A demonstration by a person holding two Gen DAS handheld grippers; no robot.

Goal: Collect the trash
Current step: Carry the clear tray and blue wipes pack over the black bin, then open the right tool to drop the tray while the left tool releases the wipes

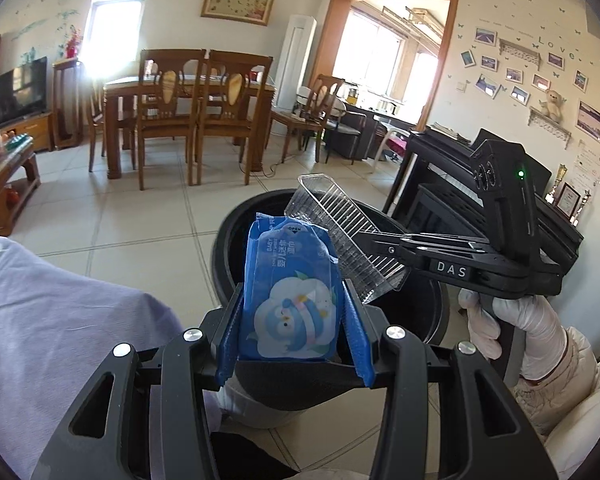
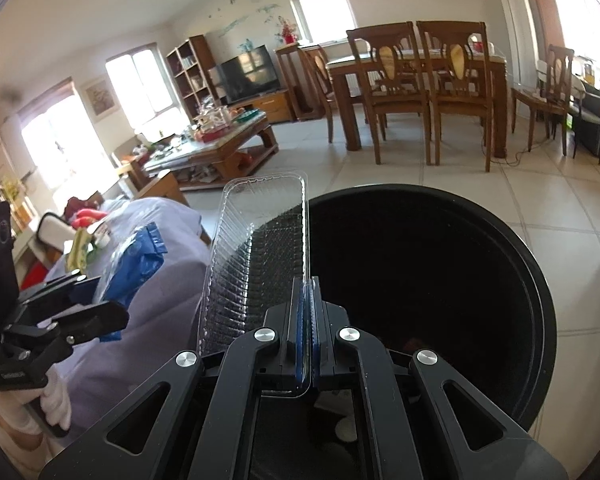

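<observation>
My left gripper (image 1: 292,300) is shut on a blue baby-wipes packet (image 1: 290,292) and holds it upright above the near rim of a round black trash bin (image 1: 236,240). My right gripper (image 2: 307,286) is shut on the edge of a clear ribbed plastic tray (image 2: 256,248), held over the bin's left rim (image 2: 536,280). In the left wrist view the right gripper (image 1: 374,240) comes in from the right with the tray (image 1: 340,220) over the bin. In the right wrist view the left gripper (image 2: 86,292) and the packet (image 2: 134,264) show at the left.
A lavender-covered sofa (image 1: 60,320) lies left of the bin. A black piano (image 1: 440,184) stands behind it on the right. A wooden dining table with chairs (image 1: 188,108) and a cluttered coffee table (image 2: 216,140) stand farther off on the tiled floor.
</observation>
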